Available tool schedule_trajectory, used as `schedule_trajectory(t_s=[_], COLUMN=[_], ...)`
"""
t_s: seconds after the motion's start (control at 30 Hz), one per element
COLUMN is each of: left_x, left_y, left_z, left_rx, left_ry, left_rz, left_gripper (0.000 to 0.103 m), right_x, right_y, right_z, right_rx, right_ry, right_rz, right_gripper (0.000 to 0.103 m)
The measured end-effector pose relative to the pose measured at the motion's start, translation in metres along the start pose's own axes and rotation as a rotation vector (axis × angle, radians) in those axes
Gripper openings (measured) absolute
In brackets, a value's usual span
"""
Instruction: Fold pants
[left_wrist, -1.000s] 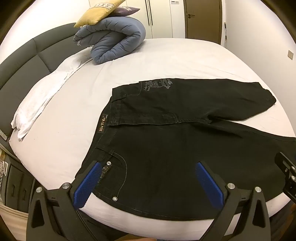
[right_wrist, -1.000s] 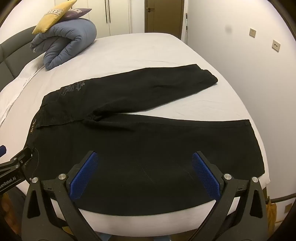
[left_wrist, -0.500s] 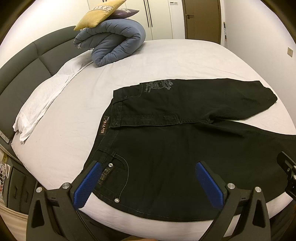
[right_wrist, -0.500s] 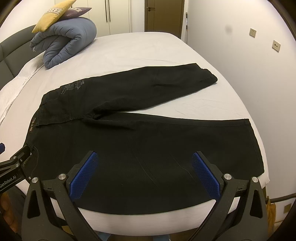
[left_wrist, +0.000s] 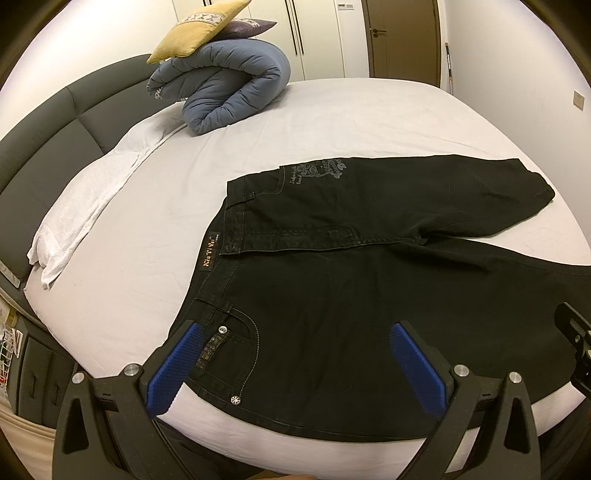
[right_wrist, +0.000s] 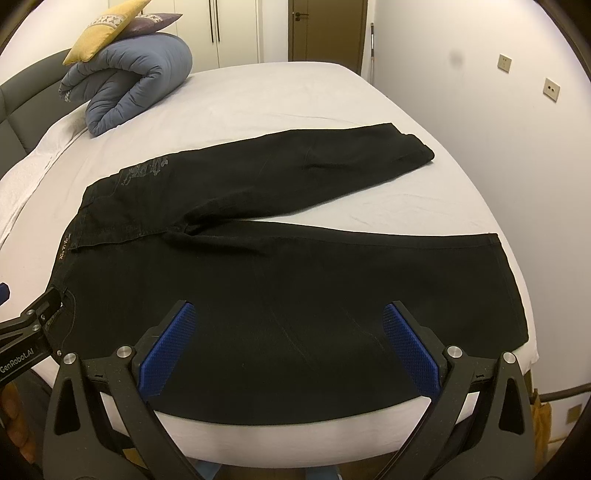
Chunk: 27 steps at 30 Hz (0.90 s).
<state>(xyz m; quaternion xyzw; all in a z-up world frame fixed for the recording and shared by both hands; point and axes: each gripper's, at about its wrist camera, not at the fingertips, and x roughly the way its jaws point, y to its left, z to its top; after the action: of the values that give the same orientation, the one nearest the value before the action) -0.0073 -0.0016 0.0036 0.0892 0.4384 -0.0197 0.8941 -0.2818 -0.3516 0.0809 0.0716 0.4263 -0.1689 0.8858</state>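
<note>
The black pants (left_wrist: 369, 295) lie flat on the bed (left_wrist: 332, 122), waist to the left and legs running right, the far leg angled away, while the left gripper (left_wrist: 295, 363) and right gripper (right_wrist: 288, 341) hover spread apart, empty.

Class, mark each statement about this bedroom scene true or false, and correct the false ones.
1. Both grippers are open. True: the left gripper and the right gripper hold nothing.
2. The black pants lie spread on the bed. True.
3. The two legs lie stacked on each other. False: they are apart, with white sheet showing between them.
4. A yellow cushion rests on the rolled blue duvet. True.
5. The door stands open. False: it is shut.
</note>
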Motion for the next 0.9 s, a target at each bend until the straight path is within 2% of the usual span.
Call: schedule_trajectory(t_s=[0.9], left_x=[0.0025], left_y=[0.0015], left_z=[-0.0015], left_rx=[0.003], left_ry=[0.000], left_rz=[0.001], left_gripper=[0.103], right_x=[0.0017], right_y=[0.0020], right_z=[-0.0074], right_rx=[0.000], right_ry=[0.006], right_rz=[-0.003], right_gripper=[0.103])
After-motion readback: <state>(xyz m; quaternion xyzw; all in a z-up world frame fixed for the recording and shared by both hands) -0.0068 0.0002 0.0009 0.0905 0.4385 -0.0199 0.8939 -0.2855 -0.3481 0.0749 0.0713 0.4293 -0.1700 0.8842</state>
